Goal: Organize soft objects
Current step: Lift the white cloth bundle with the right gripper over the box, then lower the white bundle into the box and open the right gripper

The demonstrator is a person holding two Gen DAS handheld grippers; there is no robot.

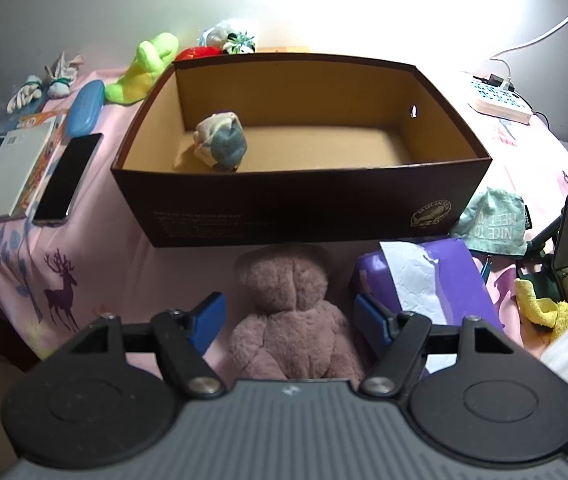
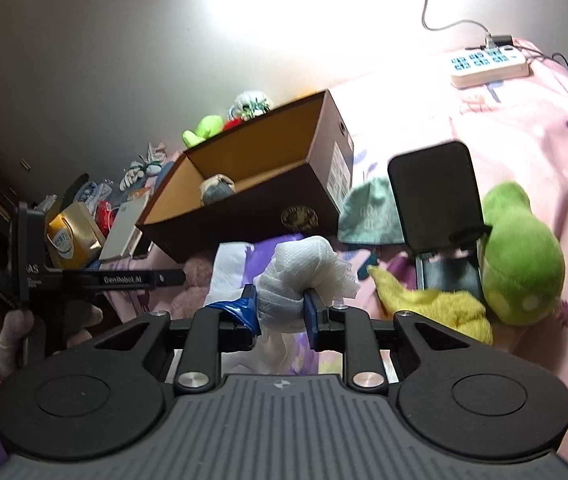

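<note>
My right gripper [image 2: 279,296] is shut on a white rolled cloth bundle [image 2: 308,264], held up in the air above the pink bedspread. A dark brown box [image 1: 304,200] with a tan inside stands open ahead, also seen in the right wrist view as the box [image 2: 243,216]. A grey-and-cream sock bundle [image 1: 219,142] lies in its left part. My left gripper [image 1: 288,304] is open over a pink teddy bear [image 1: 290,320] that lies face down in front of the box; the blue pads flank it without touching.
A purple tissue pack [image 1: 444,276] and a teal pouch [image 1: 492,220] lie right of the bear. A black phone stand [image 2: 436,200], a green plush [image 2: 520,256] and a yellow cloth [image 2: 436,308] sit further right. A phone [image 1: 67,180], a blue case [image 1: 85,106] and a lime plush [image 1: 143,68] lie left.
</note>
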